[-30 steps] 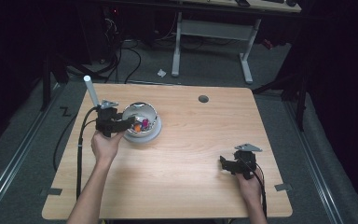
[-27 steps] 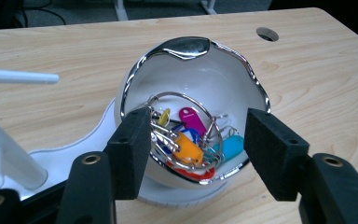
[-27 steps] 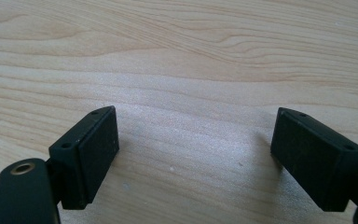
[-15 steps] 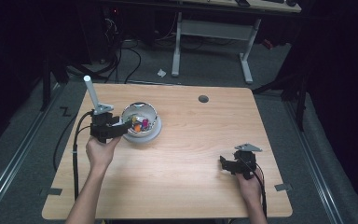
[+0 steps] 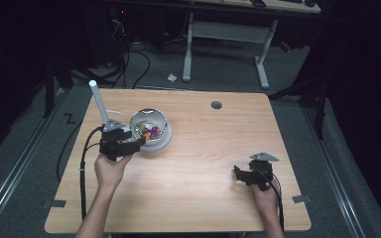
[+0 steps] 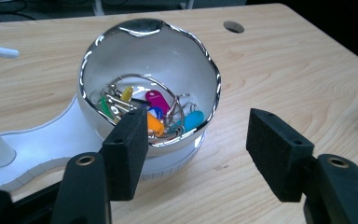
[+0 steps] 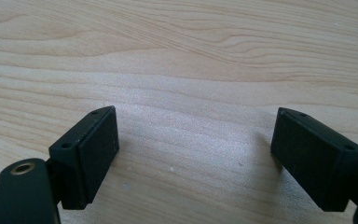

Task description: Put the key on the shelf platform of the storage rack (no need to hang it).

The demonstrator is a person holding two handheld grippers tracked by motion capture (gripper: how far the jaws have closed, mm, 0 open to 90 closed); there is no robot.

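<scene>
Scene: wooden counter [image 5: 198, 163], person w/ a gripper in each hand, forearms coming in from the near edge.
Bowl: shiny silver bowl [image 5: 149, 130], broken/jagged rim, sits on a white base [image 5: 164, 141] at the counter's left-centre. In left gripper view the bowl [image 6: 149, 84] is straight ahead, its opening tilted twd the camera.
Contents: bunch of keyrings w/ coloured tags [image 6: 154, 114] inside the bowl – pink, orange, yellow, green, blue tags on wire rings, lying low at the bottom.
White post: white stick [image 5: 99, 103] rises at a tilt from the left end of the white base, just beside the left gripper.
Left gripper: left gripper [image 5: 136, 144] at the bowl's near-left side, close to the rim. Fingers [image 6: 126, 158] have just been opening; now apart w/ bare counter and the bowl's lower edge seen between them, nothing gripped. Left finger overlaps the bowl's front wall in the left gripper view; can't tell if touching.
Right gripper: right gripper [image 5: 239, 173] near the counter's right front, well apart from the bowl. Fingers [image 7: 91, 154] spread wide, only bare wood between them, holding nothing.
Other: round hole [image 5: 216, 105] in the counter twd the far edge.
</scene>
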